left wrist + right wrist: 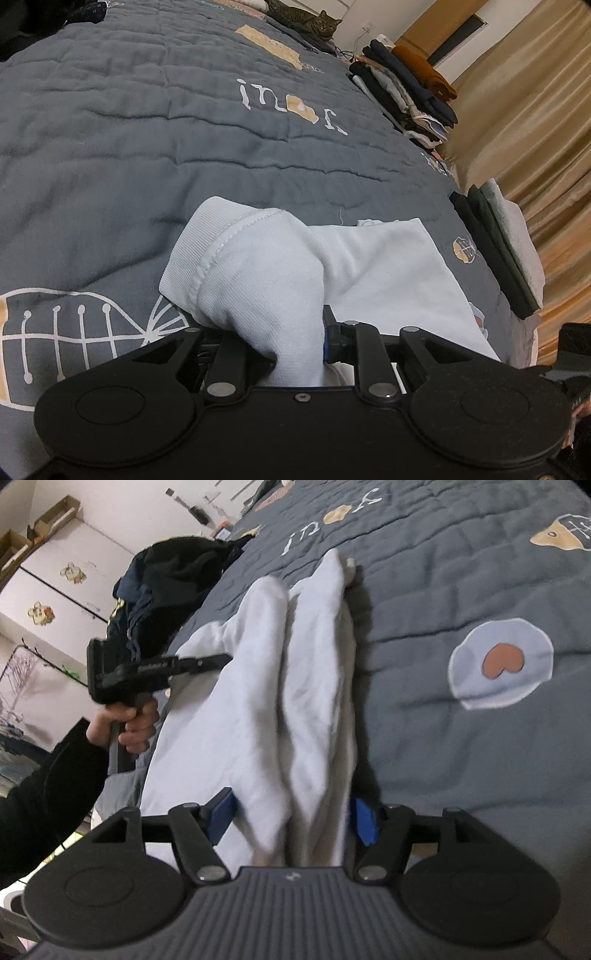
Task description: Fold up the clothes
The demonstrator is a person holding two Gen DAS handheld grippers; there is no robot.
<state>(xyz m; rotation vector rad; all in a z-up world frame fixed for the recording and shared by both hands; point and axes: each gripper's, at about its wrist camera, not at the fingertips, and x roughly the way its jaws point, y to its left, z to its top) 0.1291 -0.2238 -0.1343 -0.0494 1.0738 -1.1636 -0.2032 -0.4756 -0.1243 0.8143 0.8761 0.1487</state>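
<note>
Both grippers clamp the white garment (258,701) over the grey quilt (147,147) — the left gripper (295,343) pinches its ribbed cuff (192,251). The right gripper (291,819) grips bunched folds.

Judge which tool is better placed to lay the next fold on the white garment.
Probably the left tool: it grips the ribbed cuff, a free end easily carried over. The right tool clamps the bunched garment, likely anchoring it.

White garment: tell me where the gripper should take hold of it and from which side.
Grip the white garment at its ribbed cuff, coming in from the open quilt side. The cuff's stitched band is thick and stands clear of the flat panel, so it should hold firm.
</note>
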